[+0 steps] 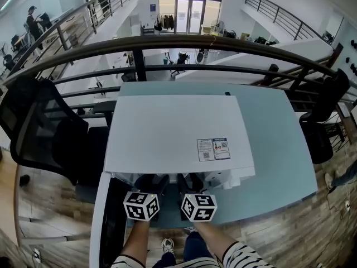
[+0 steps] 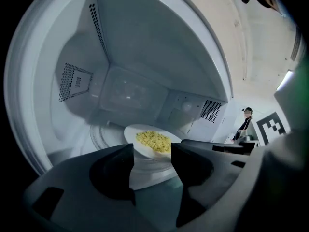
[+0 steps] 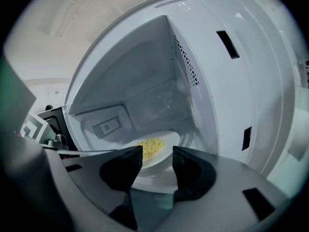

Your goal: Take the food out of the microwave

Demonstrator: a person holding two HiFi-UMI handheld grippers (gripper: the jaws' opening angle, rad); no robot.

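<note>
Table (image 1: 279,149) space is taken up by a white microwave (image 1: 173,127), on whose top a sticker (image 1: 213,149) is fixed, its print too small to be read. Inside the cavity a white plate (image 2: 145,146) of yellow food (image 2: 153,140) is seen. The left gripper (image 2: 152,166) and right gripper (image 3: 158,161) are held at the opening, jaws of both apart with nothing clamped.

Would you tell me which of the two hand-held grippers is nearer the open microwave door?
The left hand-held gripper: in the head view its marker cube sits right beside the open door; the right hand-held gripper is farther off.
</note>
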